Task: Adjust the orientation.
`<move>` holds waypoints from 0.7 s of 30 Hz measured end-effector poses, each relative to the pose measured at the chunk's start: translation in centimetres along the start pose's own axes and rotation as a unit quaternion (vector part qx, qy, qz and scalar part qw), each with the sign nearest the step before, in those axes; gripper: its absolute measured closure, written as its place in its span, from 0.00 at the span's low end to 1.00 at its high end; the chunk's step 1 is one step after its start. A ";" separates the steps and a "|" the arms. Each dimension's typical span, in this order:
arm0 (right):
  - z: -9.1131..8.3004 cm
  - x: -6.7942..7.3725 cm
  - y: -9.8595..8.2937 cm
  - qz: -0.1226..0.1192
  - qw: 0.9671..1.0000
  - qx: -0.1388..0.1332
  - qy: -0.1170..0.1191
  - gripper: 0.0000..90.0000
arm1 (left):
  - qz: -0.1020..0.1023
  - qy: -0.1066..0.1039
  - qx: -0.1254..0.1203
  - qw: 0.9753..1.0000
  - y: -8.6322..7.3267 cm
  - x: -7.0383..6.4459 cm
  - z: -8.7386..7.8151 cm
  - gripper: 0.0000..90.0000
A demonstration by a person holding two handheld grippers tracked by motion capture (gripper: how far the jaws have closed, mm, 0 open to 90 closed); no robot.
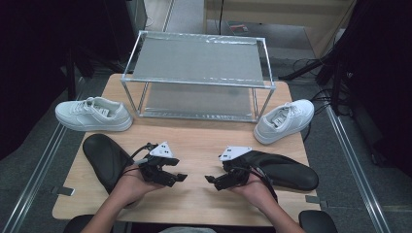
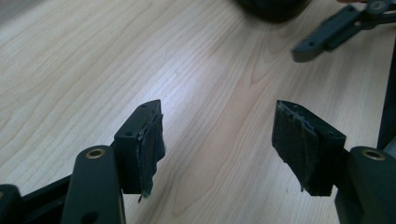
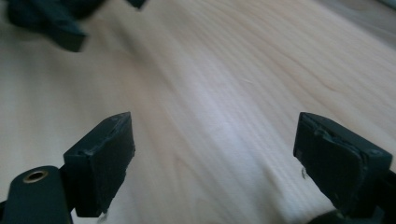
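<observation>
2 grippers in my hands, my left gripper [image 1: 179,177] jaws spread, empty, my right gripper [image 1: 210,179] jaws spread, empty, facing each other over table [image 1: 194,141], black insoles [image 1: 104,158] beside each hand.

**Rack and white sneakers at the counter's far side**

I see a two-shelf metal rack [image 1: 197,63] standing at the far edge of the wooden counter [image 1: 199,141], both shelves bare. A white sneaker [image 1: 93,114] lies by the far left corner and juts past the left edge. A second white sneaker [image 1: 284,120] sits near the right edge, just beside the rack's front right leg. Black cables [image 1: 318,97] trail over the grey floor [image 1: 350,160] beyond the right edge.
</observation>
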State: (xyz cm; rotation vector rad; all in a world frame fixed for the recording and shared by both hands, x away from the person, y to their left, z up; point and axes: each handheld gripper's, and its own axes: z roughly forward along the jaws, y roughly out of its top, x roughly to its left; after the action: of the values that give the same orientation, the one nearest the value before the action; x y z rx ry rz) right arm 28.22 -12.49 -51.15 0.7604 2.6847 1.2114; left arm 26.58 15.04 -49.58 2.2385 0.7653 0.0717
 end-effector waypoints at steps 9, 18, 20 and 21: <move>-0.7 0.5 0.2 -0.027 1.000 -0.009 -0.010 0.15 | -0.002 0.003 0.012 1.000 0.0 0.1 -0.2 0.43; -1.9 -0.1 0.5 -0.022 0.998 -0.026 -0.061 0.36 | -0.023 0.008 0.030 0.999 -0.1 0.5 -0.5 0.43; -2.3 -0.2 0.5 -0.012 0.997 -0.040 -0.059 0.38 | -0.020 0.016 0.027 0.999 -0.2 0.7 -1.0 0.44; -2.3 -0.2 0.5 -0.012 0.997 -0.040 -0.059 0.38 | -0.020 0.016 0.027 0.999 -0.2 0.7 -1.0 0.44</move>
State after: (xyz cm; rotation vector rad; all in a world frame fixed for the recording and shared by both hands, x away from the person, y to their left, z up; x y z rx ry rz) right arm 27.97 -13.81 -49.25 0.7603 2.5282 1.2191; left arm 26.85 16.14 -49.13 2.2760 0.8389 0.0683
